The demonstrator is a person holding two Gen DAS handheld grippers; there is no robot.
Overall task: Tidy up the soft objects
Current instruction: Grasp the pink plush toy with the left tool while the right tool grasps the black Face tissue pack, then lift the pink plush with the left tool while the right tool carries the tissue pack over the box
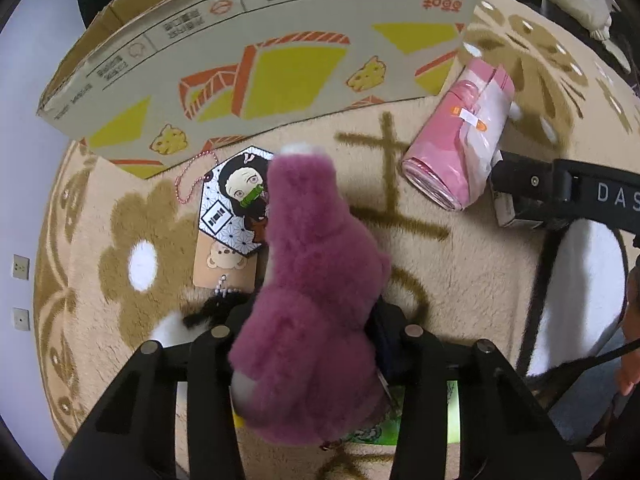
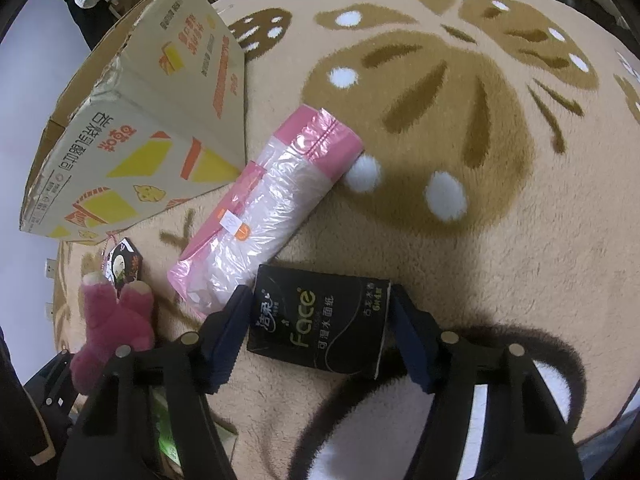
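Observation:
My left gripper [image 1: 308,332] is shut on a purple-pink plush bear [image 1: 312,288] and holds it above the rug; the bear also shows in the right wrist view [image 2: 112,328]. My right gripper [image 2: 320,320] is open, its jaws on either side of a black tissue pack [image 2: 320,324] that lies on the rug; I cannot tell if they touch it. A pink and clear roll of plastic bags [image 2: 264,212] lies just beyond it, also in the left wrist view [image 1: 460,140]. A cardboard box [image 1: 248,64] stands at the far left [image 2: 132,140].
A beige rug with brown patterns [image 2: 480,160] covers the floor. An anime keychain card [image 1: 236,200] and a bear tag [image 1: 224,264] lie by the box. A green packet [image 1: 380,432] lies under the left gripper. The right gripper's body [image 1: 560,192] shows at right.

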